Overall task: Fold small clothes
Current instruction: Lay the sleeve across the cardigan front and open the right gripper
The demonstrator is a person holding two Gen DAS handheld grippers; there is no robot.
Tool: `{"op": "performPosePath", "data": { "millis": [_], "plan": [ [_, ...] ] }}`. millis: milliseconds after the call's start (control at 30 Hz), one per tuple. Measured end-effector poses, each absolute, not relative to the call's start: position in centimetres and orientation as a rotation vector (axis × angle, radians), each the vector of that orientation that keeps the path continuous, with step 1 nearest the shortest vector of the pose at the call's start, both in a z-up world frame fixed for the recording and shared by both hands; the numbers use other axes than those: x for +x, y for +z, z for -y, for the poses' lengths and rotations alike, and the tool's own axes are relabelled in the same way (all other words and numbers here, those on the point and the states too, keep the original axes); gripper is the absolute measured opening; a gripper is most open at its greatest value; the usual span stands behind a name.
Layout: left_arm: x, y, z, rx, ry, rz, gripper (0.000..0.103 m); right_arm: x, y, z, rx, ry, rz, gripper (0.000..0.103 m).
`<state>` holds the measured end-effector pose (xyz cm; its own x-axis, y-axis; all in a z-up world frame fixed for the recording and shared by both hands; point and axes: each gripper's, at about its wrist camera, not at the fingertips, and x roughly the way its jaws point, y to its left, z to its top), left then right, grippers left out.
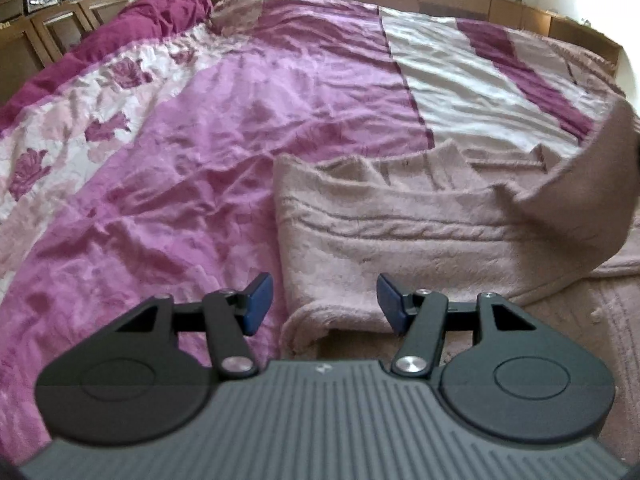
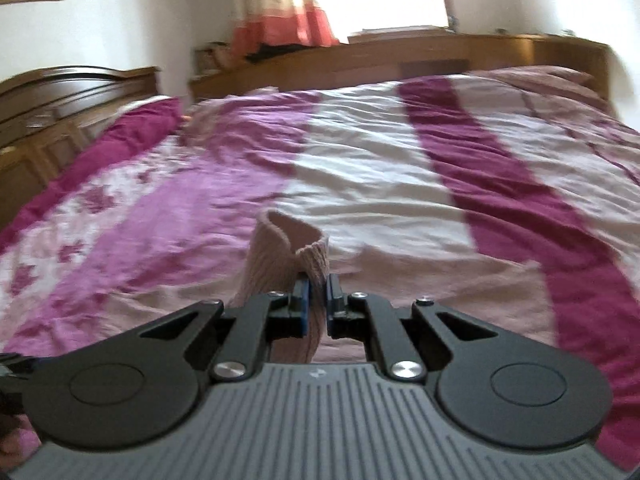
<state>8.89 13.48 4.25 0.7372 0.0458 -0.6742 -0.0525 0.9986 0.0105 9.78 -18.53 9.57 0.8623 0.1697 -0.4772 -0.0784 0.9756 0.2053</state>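
In the left wrist view the left gripper [image 1: 325,300] sits at the lower centre of the frame with its jaws spread wide and nothing between them; the blue pads [image 1: 258,303] stand well apart, one on each side of the near edge of a pale pink knitted garment [image 1: 400,236]. That garment lies on the bedspread [image 1: 200,140] in the lower right half of the frame, its cable pattern running across it — its right-hand part rises off the bed and curls up toward the right edge of the frame, out of focus. The bedspread is a rumpled patchwork of pink, magenta and cream, with a flower print at the left. A dark wooden headboard [image 1: 60,12] fills the upper left corner. In the right wrist view the right gripper [image 2: 317,304] is at the lower centre, its jaws drawn nearly together and clamped on a fold of the same knitted garment [image 2: 280,264], which stands up above the fingers as a curled, ribbed edge. Behind it the striped bedspread [image 2: 400,168] stretches to a wooden ledge [image 2: 440,56] in the upper right, with a curtain [image 2: 288,12] and a bright window at the top — the whole view is somewhat blurred.
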Motion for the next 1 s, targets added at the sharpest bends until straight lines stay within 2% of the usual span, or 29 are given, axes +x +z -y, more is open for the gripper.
{"op": "performPosePath", "data": {
  "millis": [400, 433, 533, 667, 800, 1000],
  "plan": [
    [9.5, 2.8, -13.3, 0.019, 0.073, -0.784, 0.060, 11.2, 2.3, 24.4, 0.275, -0.011, -0.677, 0.010],
    [9.5, 2.8, -13.3, 0.020, 0.074, -0.785, 0.060, 11.1, 1.9, 24.6, 0.287, -0.016, -0.690, 0.013],
    [9.5, 2.7, -13.3, 0.025, 0.077, -0.786, 0.061, 10.4, 2.1, 25.2, 0.320, -0.049, -0.686, 0.032],
    [9.6, 2.6, -13.3, 0.020, 0.084, -0.786, 0.061, 9.1, 3.9, 24.7, 0.293, -0.056, -0.606, 0.040],
    [9.7, 2.6, -13.1, 0.017, 0.095, -0.787, 0.061, 9.3, 4.9, 23.4, 0.273, 0.044, -0.563, 0.041],
    [9.7, 2.4, -12.9, 0.028, 0.105, -0.785, 0.061, 11.6, 3.7, 20.0, 0.124, 0.077, -0.620, 0.041]
  ]
}}
